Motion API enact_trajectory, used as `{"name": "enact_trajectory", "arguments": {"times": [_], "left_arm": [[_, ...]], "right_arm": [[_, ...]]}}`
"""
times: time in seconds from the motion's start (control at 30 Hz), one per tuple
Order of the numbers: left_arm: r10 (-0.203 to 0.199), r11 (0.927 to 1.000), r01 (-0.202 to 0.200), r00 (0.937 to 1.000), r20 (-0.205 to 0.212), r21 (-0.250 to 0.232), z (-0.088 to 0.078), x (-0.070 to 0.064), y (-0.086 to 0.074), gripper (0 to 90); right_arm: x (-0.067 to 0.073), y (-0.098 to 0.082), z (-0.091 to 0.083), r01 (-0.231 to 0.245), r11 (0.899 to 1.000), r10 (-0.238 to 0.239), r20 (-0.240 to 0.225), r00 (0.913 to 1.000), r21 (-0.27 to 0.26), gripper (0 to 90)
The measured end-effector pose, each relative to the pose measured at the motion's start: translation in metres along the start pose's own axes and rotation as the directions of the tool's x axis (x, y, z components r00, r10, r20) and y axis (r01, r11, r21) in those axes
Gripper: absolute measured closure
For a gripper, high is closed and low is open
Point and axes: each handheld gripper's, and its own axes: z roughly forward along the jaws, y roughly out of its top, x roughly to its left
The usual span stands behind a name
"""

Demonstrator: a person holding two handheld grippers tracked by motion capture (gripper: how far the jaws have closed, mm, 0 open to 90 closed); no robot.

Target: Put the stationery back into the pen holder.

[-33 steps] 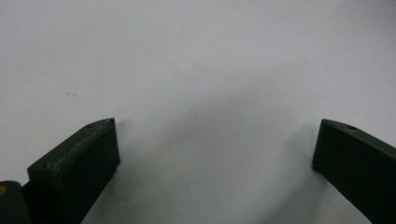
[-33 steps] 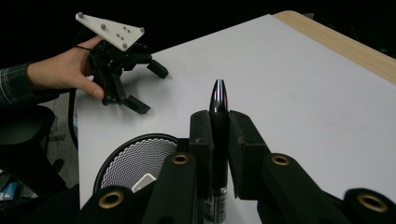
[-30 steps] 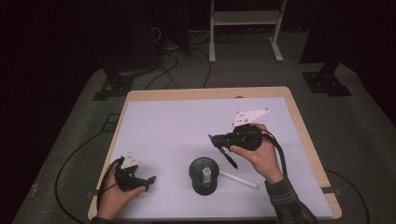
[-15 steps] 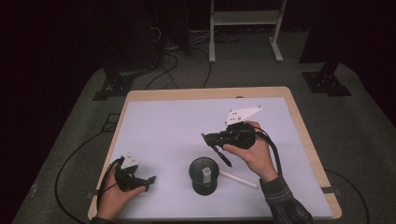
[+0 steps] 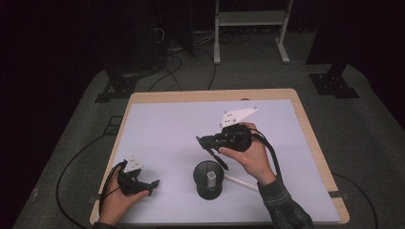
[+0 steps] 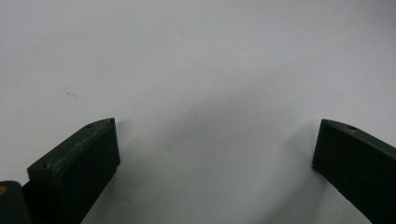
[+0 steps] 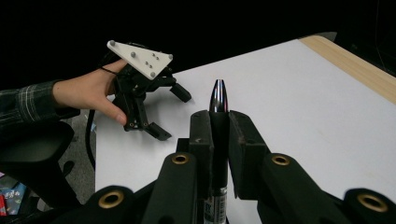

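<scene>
Pen clamped in the right gripper, left one parked with its jaws wide

From above, the right gripper [image 5: 210, 143] hangs over the middle of the table [image 5: 305, 124] with its jaws closed on a dark pen [image 5: 218, 157] that slants down toward the near edge, and right below it a black cup [image 5: 208, 180] stands by the near edge with a white pen [image 5: 241, 181] lying just beside it; the left gripper [image 5: 152, 183] sits near the near left corner. In the left gripper view the jaws are spread well apart with just bare white tabletop between them. In the right gripper view the pen [image 7: 218, 100] is pinched tight between the two jaws, silver tip poking out past them, and farther off the left gripper [image 7: 166, 114] rests at the table's edge in a hand [image 7: 88, 93], jaws apart.
</scene>
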Motion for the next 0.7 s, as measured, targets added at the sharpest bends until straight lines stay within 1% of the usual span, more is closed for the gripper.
{"name": "enact_trajectory", "arguments": {"times": [0.27,0.43,0.7], "left_arm": [[0.001,1.0,-0.001,1.0,0.0,0.001,0.0,0.0,0.0,0.0],[0.001,1.0,-0.001,1.0,0.0,0.0,0.0,0.0,0.0,0.0],[0.001,1.0,-0.001,1.0,0.001,0.0,0.0,0.0,0.0,0.0]], "right_arm": [[0.003,0.007,0.006,0.009,1.0,-0.009,-0.012,0.9999,-0.002,79.8],[0.004,0.011,0.012,0.017,1.0,-0.017,-0.025,0.9995,-0.014,79.7],[0.005,0.012,0.021,0.025,1.0,-0.026,-0.046,0.9986,-0.018,79.7]]}}
